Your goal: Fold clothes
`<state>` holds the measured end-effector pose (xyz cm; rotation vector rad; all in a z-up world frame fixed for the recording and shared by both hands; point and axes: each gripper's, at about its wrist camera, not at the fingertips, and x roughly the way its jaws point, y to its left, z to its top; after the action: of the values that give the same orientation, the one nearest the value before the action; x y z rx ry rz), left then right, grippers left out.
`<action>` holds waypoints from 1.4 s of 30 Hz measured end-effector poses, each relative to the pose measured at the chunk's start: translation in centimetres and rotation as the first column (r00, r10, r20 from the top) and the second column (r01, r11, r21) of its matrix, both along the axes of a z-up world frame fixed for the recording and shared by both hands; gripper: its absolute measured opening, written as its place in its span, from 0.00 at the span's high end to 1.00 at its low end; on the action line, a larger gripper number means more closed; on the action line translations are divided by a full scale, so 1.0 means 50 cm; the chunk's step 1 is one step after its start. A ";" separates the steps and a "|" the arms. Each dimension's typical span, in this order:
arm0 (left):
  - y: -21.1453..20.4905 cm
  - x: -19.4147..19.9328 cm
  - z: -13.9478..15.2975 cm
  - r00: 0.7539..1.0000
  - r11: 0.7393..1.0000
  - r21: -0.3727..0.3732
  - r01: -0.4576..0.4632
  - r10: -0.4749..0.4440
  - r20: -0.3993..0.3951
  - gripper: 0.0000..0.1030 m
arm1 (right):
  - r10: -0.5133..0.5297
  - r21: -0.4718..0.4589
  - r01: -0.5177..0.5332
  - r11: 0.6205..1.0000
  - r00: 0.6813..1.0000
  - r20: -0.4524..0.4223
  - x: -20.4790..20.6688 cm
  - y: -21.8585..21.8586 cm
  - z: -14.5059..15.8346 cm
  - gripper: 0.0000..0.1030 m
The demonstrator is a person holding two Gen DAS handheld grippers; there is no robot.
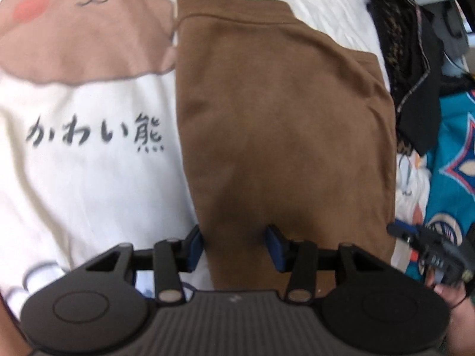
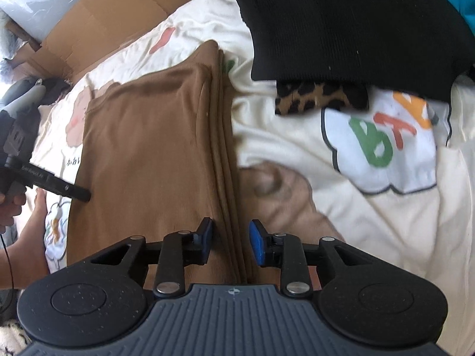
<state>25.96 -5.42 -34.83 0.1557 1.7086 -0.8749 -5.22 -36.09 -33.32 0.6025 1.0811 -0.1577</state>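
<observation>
A brown garment [image 1: 282, 112] lies folded in several layers on a cream bear-print blanket [image 1: 89, 178]. It also shows in the right wrist view [image 2: 148, 154]. My left gripper [image 1: 234, 246] is open, its blue pads astride the garment's near left edge. My right gripper [image 2: 231, 241] is open, its pads astride the stacked fold edge on the garment's right side. The right gripper shows at the lower right of the left wrist view [image 1: 415, 237]. The left gripper shows at the left of the right wrist view [image 2: 77, 191].
A black garment [image 2: 350, 23] and a leopard-print piece [image 2: 317, 98] lie on the blanket [image 2: 356, 207] beyond the right gripper. A teal patterned cloth [image 1: 454, 148] lies at the right. Flattened cardboard [image 2: 118, 9] borders the far left.
</observation>
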 end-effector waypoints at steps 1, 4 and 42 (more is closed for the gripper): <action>0.001 -0.008 0.003 1.000 1.000 0.004 0.007 -0.007 0.009 0.53 | -0.003 0.008 0.003 1.000 1.000 -0.003 -0.007 0.001 -0.005 0.66; 0.009 -0.027 0.009 1.000 1.000 0.019 0.010 -0.011 0.030 0.54 | -0.013 0.036 0.013 0.999 1.000 -0.012 -0.030 0.005 -0.020 0.66; 0.220 -0.299 0.012 0.964 0.966 0.045 -0.254 0.249 0.094 0.63 | -0.107 0.145 0.108 0.984 0.994 -0.012 -0.122 0.024 -0.080 0.63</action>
<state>11.02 5.59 -34.24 0.0133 1.6300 -0.6225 -11.33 -34.88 -37.31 0.7928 1.0709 -0.1752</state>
